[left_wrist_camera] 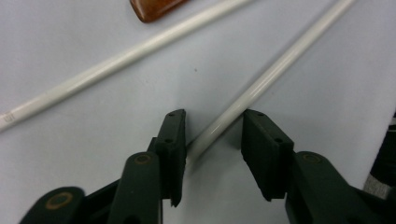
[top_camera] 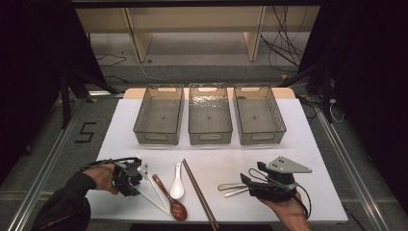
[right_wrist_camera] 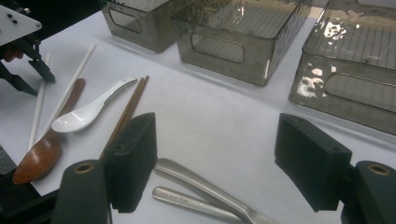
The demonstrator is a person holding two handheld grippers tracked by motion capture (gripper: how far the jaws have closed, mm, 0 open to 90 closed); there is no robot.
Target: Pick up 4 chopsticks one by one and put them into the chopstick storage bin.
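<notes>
High view, from the left: left gripper [top_camera: 129, 177] low over the bench [top_camera: 308, 144], its jaws apart around one white chopstick [left_wrist_camera: 261, 84], left pad touching it; brown wooden spoon [top_camera: 171, 199]; white ceramic spoon [top_camera: 177, 185]; right gripper [top_camera: 250, 183], jaws wide open above two metal handles [top_camera: 231, 188].

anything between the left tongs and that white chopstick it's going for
No. The white chopstick lies with its end already between the left tongs, touching or almost touching one jaw, with a gap to the other. Nothing sits between them.
</notes>
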